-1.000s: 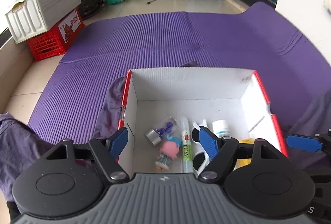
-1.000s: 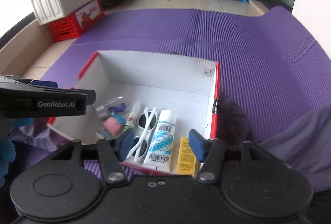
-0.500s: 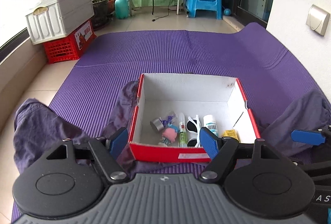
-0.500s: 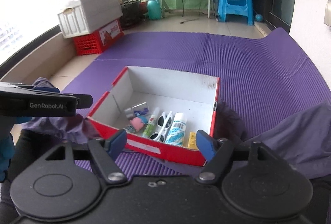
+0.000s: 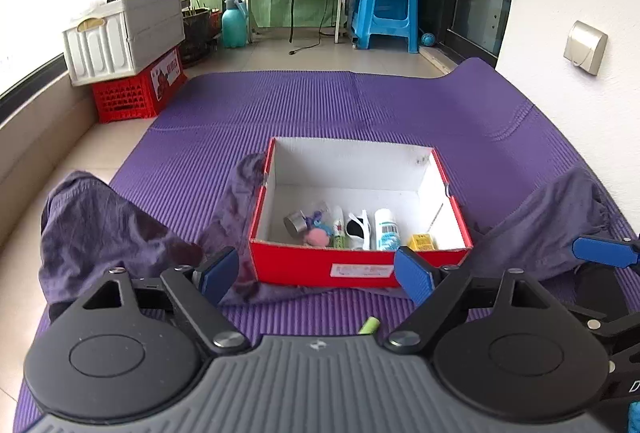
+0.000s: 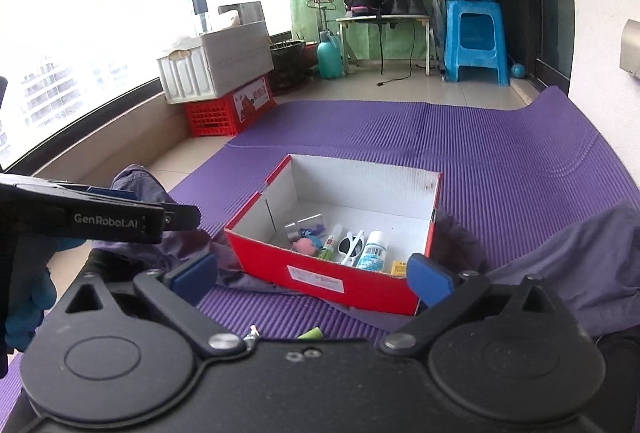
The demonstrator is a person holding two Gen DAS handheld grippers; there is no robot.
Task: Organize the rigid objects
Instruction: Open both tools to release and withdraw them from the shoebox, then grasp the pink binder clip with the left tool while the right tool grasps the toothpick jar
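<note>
The left gripper (image 5: pixel 316 269) stood wide, its jaws having just opened further, with nothing between its blue pads; it hung over the near edge of the purple mat (image 5: pixel 320 105). The right gripper (image 6: pixel 312 275) was wider still, its jaws also just opened, and likewise held nothing. The red box (image 5: pixel 360 267) sat near the middle of the mat, beyond both grippers, resting on a dark purple cloth (image 5: pixel 112 225) that spread out to either side. Along the box's near wall lay a small jar (image 5: pixel 295 224), a pink doll (image 5: pixel 318 237), a green tube (image 5: pixel 339 229), white sunglasses (image 5: pixel 357 229), a white tube (image 5: pixel 386 231) and a yellow packet (image 5: pixel 421 242). A small green object (image 5: pixel 369 325) lay on the mat just before the left gripper. At the mat's far left corner a white crate (image 5: pixel 128 33) was stacked on a red crate (image 5: pixel 136 93).
</note>
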